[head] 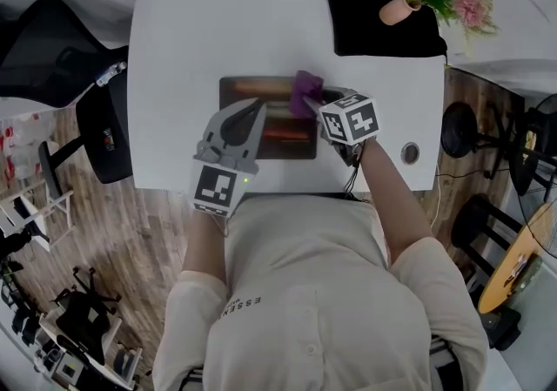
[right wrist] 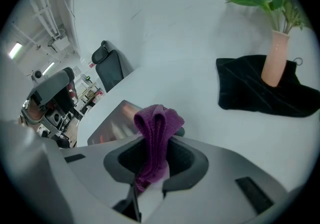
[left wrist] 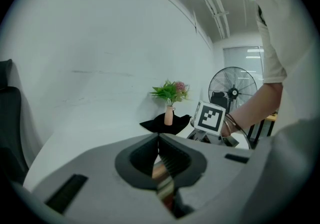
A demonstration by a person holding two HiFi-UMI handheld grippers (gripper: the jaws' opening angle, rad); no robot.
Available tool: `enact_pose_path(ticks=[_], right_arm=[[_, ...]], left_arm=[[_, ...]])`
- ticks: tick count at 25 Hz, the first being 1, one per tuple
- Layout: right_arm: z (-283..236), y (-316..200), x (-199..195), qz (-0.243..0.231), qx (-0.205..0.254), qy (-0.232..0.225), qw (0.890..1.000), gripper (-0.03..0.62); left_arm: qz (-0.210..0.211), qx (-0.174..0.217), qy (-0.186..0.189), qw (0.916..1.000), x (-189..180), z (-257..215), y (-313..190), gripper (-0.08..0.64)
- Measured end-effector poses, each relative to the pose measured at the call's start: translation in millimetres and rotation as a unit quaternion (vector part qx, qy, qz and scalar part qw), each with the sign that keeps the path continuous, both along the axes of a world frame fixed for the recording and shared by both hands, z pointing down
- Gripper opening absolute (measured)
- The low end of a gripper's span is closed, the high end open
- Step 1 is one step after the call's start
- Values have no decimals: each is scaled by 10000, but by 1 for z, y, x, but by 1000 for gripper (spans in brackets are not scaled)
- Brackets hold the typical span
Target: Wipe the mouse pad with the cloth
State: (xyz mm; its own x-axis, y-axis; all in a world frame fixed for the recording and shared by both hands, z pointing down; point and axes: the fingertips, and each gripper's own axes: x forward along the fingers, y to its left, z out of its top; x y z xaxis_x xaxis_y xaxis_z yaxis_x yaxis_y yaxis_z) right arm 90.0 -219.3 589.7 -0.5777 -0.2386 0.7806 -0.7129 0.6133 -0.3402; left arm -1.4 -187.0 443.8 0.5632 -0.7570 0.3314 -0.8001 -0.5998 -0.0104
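A person at a white table [head: 191,32] holds two grippers over one mouse pad [head: 257,87], which lies mid-table towards the near edge. The right gripper [head: 309,106] has its jaws clamped on one purple cloth [head: 305,86], which is bunched over the pad's far right corner. The left gripper [head: 254,107], jaws pressed together on nothing, points across the pad's left half. At far right, one vase [head: 398,10] of greenery stands on one black mat [head: 365,28].

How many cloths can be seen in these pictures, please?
2. The purple cloth is clamped in the right gripper over the mouse pad; the black cloth lies under the vase at the table's far right. No others show.
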Motion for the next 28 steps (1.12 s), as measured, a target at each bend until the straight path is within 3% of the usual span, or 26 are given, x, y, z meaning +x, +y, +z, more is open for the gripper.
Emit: enact_pose_path(ticks=[8,14,19,28], right_arm=[[0,-3,41,259,48,232,9994,103],[-28,3,37,211,436,168,9987,103],[-49,20,7,219,516,55,9984,103],[-45,58,-96,-100,264,-185,9994,103]], left_arm=[[-44,126,-85,9999,7,-5,8,2],[-46,278,-29,9996,-6,-14,5,3],[122,374,16,9992,-27,-29,11,2],[-21,229,29,9997,-106,-29,34,3]])
